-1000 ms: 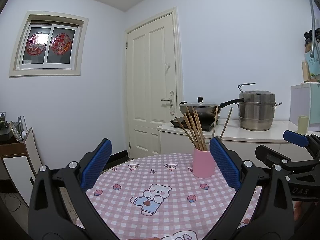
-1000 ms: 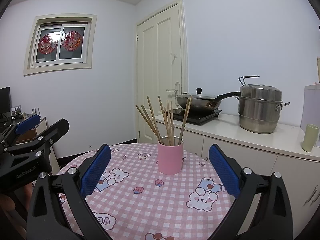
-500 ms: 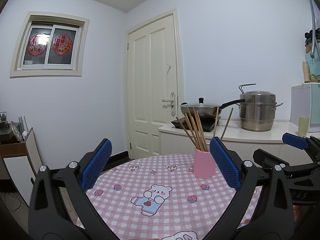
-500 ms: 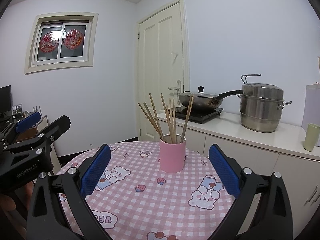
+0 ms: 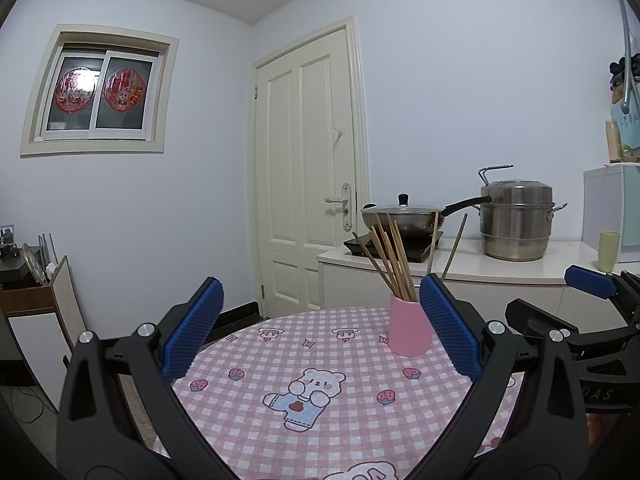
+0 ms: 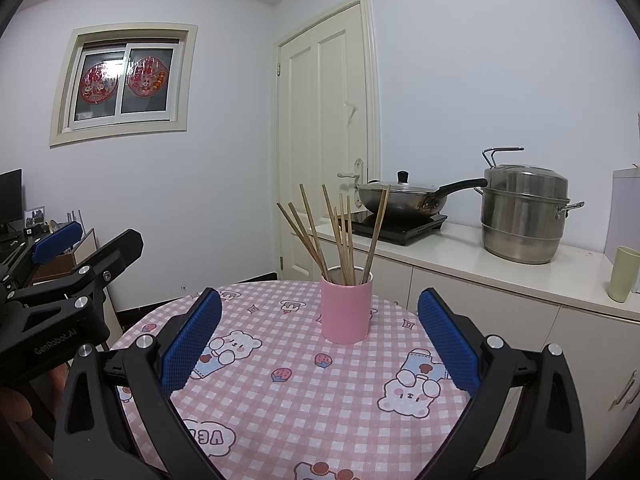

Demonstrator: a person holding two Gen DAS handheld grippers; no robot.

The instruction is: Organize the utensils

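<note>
Where legible, "GenRobot.AI" on left gripper [image 6: 64, 248]

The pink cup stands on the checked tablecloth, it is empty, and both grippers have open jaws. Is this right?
Not quite: the pink cup is not empty; it holds wooden chopsticks, as the right wrist view shows. It does stand on the checked tablecloth, and both the left gripper and right gripper have open jaws.

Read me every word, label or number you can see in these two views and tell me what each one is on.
"GenRobot.AI": on the black body of the left gripper, seen in the right wrist view.
"DAS": partial, on the body of the right gripper, seen in the left wrist view; the rest is cut off.
"VE": upside-down speech bubble on the tablecloth.
Red window decorations: too blurred to read.
</note>
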